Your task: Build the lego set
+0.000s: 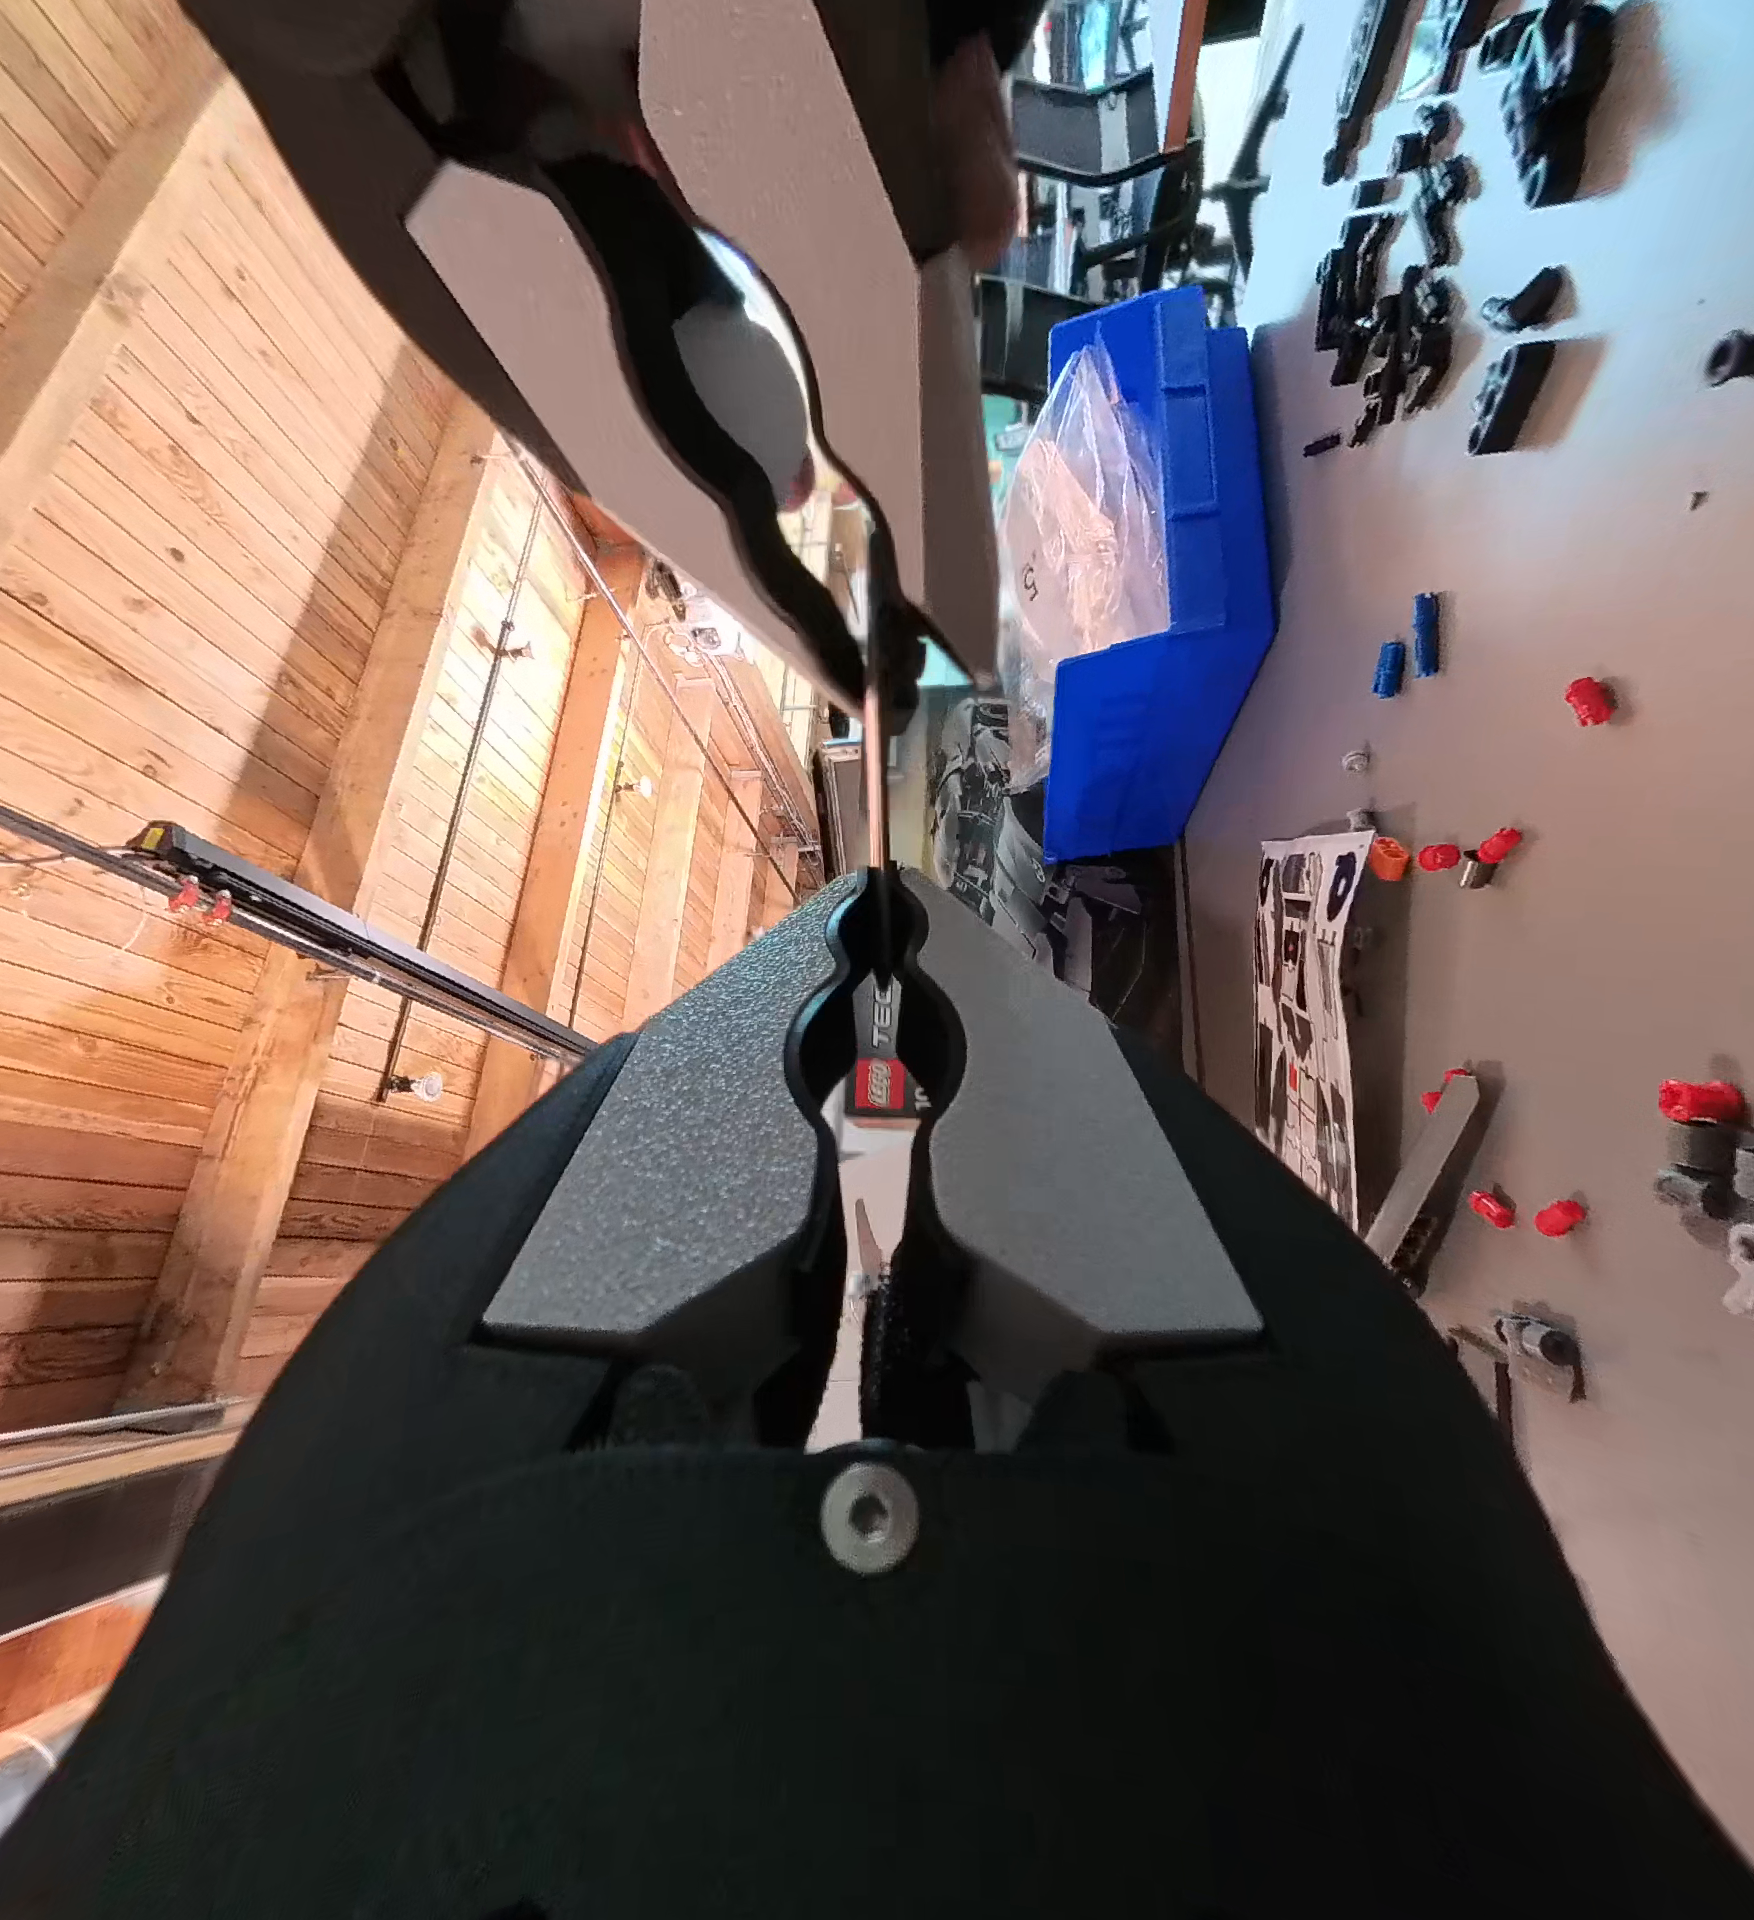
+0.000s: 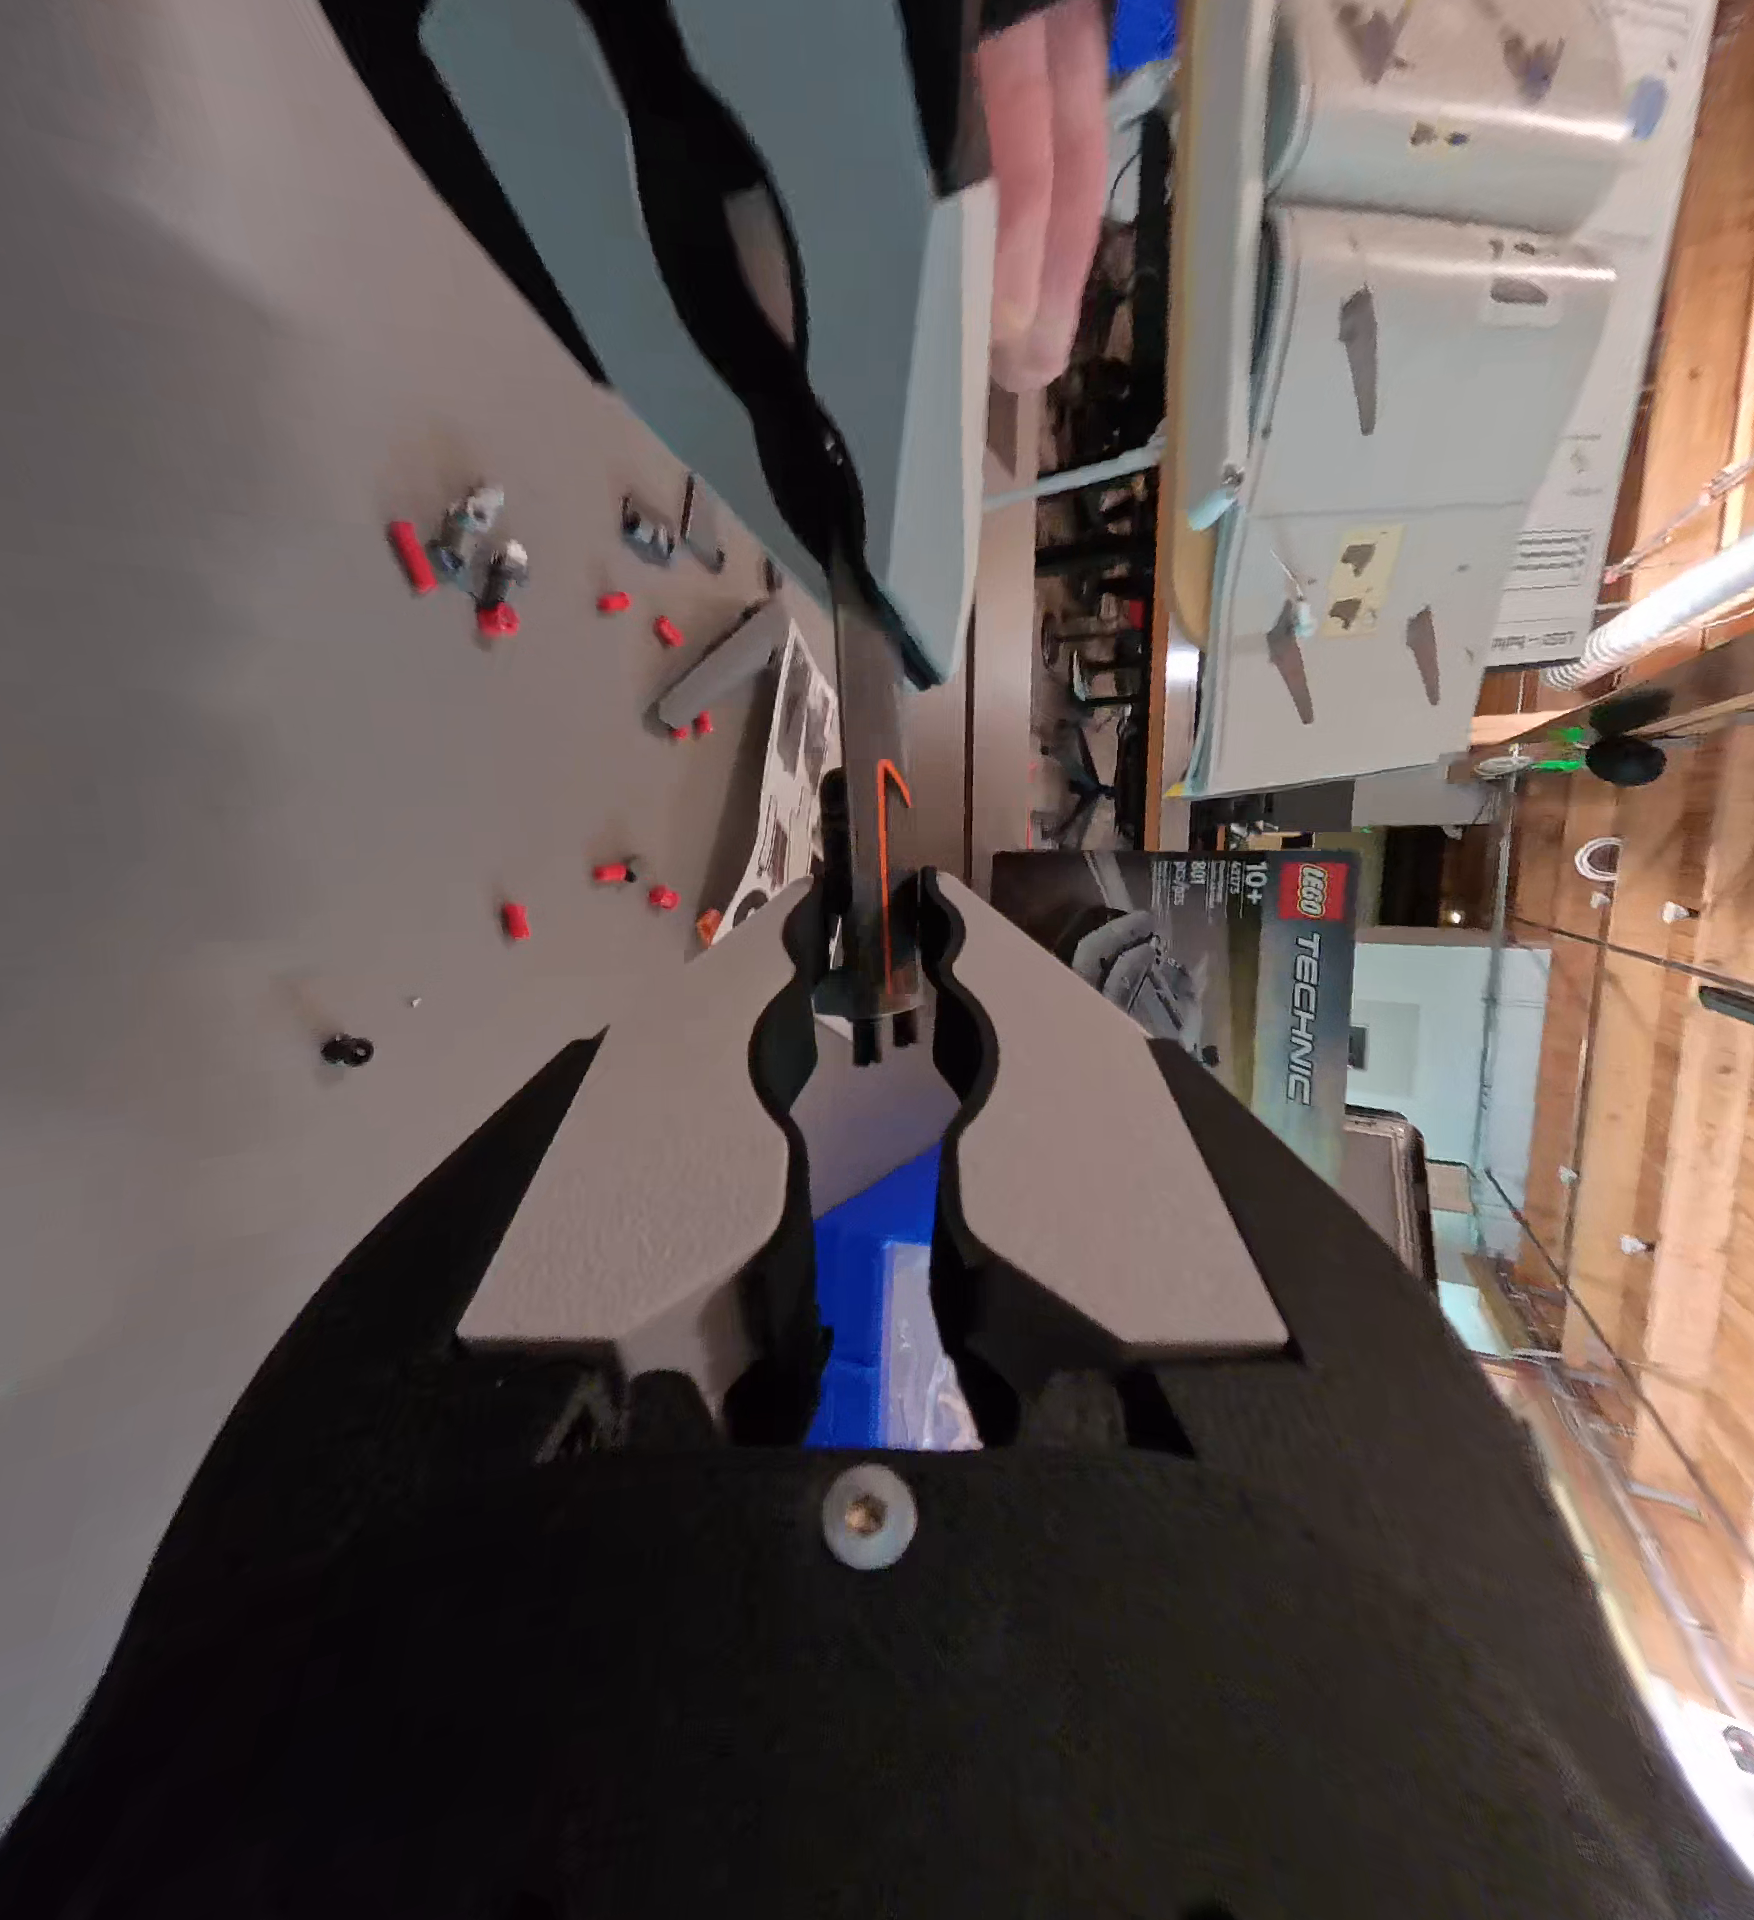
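Note:
A thin black Lego panel with an orange stripe point(image 2: 878, 862) is held in the air between both grippers. In the left wrist view it shows edge-on as a slim dark strip point(image 1: 878, 790). My left gripper point(image 1: 878, 888) is shut on one end of it. My right gripper point(image 2: 873, 904) is shut on the other end, with black pins showing between its fingers. Each gripper also shows from the top in the other's view, the right one point(image 1: 894, 655) and the left one point(image 2: 857, 582), tips pinching the panel.
The grey table point(image 1: 1600, 1558) holds loose red pins point(image 1: 1588, 698), blue pins point(image 1: 1424, 634), black parts point(image 1: 1392, 301), grey connectors point(image 1: 1746, 1174), a grey beam point(image 1: 1429, 1164) and a sticker sheet point(image 1: 1304, 1018). A blue bin point(image 1: 1216, 623) holds plastic bags. The set's box point(image 2: 1226, 956) stands behind. A hand point(image 2: 1044, 208) grips the left tool. Less than 4 cm separates the two grippers' tips.

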Demonstrator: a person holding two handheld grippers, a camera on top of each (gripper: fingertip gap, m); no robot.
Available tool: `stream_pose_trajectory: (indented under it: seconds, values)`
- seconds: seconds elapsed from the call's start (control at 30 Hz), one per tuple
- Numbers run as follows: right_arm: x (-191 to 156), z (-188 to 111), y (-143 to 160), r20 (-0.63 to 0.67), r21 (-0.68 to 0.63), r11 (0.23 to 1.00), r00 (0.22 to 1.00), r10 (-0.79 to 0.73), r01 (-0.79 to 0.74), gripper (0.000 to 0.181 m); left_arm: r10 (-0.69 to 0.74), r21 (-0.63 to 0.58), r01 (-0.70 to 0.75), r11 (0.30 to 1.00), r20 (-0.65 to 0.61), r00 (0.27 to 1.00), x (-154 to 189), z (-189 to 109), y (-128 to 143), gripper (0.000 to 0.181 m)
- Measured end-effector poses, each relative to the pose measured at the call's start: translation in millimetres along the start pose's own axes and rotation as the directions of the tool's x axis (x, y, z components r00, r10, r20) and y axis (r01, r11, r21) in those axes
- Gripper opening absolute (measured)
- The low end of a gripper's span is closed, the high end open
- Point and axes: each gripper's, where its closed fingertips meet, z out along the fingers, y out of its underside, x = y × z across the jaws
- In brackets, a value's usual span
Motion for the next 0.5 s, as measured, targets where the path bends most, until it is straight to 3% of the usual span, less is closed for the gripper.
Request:
stream_pose_trajectory:
  seconds: [0.07, 0.1, 0.23, 0.33, 0.5]
  values:
    - [7.8, -4.2, 4.3, -0.021, -0.011, 0.999, 0.999, 0.050, -0.050, 0.042, -0.002, -0.010, 0.002, 1.000, 0.003, 1.000, -1.6, 0.1, 3.7, 0.000]
    - [8.8, -6.4, 4.5, -0.015, 0.002, 0.997, 0.997, 0.076, -0.076, 0.047, -0.004, -0.011, 0.004, 1.000, 0.005, 1.000, -1.8, 0.0, 4.1, 0.000]
    - [10.2, -14.7, -1.3, 0.053, 0.094, 0.978, 0.981, 0.184, -0.188, 0.046, 0.022, 0.014, -0.022, 1.000, 0.023, 0.999, -1.6, -0.6, -2.6, 0.000]
    - [0.1, -11.4, 0.9, 0.105, 0.087, 0.983, 0.982, 0.155, -0.165, 0.029, 0.015, 0.025, -0.016, 1.000, 0.035, 0.999, -3.3, -1.1, -5.1, 0.000]
    - [1.1, -8.5, 0.7, -0.035, 0.081, 0.996, 0.998, 0.045, -0.042, 0.018, -0.032, 0.041, 0.030, 0.999, 0.029, 0.999, -3.7, -1.7, -6.5, 0.000]
